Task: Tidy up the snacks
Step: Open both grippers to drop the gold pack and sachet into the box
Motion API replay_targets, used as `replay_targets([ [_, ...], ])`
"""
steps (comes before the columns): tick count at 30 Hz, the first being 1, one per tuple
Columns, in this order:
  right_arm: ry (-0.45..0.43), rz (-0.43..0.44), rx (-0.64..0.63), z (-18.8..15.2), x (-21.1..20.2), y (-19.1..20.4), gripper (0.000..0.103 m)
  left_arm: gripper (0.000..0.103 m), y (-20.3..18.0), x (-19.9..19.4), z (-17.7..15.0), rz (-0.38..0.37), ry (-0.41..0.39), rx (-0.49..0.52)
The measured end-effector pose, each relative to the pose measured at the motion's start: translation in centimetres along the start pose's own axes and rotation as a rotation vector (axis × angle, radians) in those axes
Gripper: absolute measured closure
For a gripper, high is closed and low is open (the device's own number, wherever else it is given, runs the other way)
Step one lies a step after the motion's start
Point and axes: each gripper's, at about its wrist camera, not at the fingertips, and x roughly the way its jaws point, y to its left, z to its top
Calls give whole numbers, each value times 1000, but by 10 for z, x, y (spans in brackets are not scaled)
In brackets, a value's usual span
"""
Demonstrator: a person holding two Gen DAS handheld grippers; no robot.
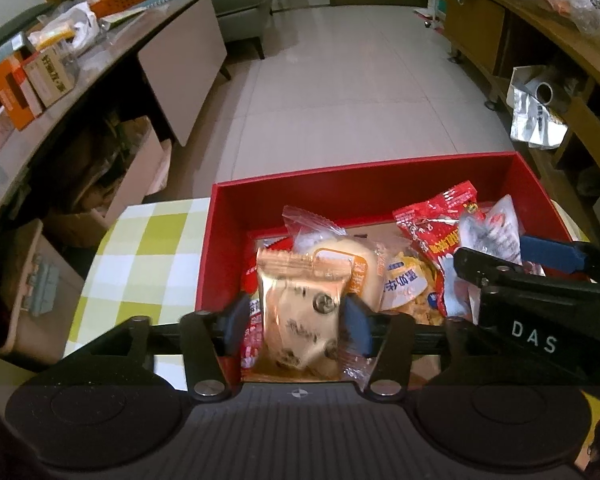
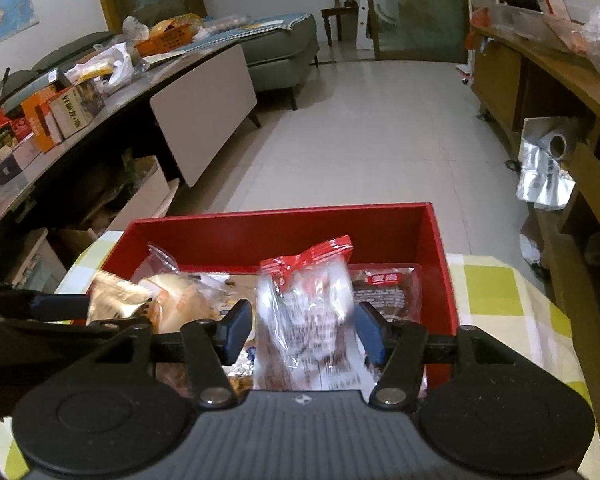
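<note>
The left gripper (image 1: 296, 322) pinches one gold packet (image 1: 300, 320) between both fingers, over the near left of the red box (image 1: 380, 184). The right gripper (image 2: 302, 330) clamps one red-topped clear packet (image 2: 310, 304) over the box's near middle. The box holds roughly five more snacks and sits on one checked cloth (image 1: 148, 248).

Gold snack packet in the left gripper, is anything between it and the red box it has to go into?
Nothing visible blocks it. The left gripper holds the gold snack packet over the near end of the open red box. Other packets, like the bun, already lie beneath and behind it.
</note>
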Motion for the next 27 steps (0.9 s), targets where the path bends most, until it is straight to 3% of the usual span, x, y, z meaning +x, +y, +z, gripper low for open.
replay_targets([
  [3,-19,-10,8,2,-6,-1,29,29,-1,-1,0,20,-10,12],
  [13,-14,-52,10,0,-19,-5,28,22,-4,-10,1,36,-18,19],
  [27,-42,-85,-11,0,-79,14,25,15,9,-50,-13,-11,-40,-9],
])
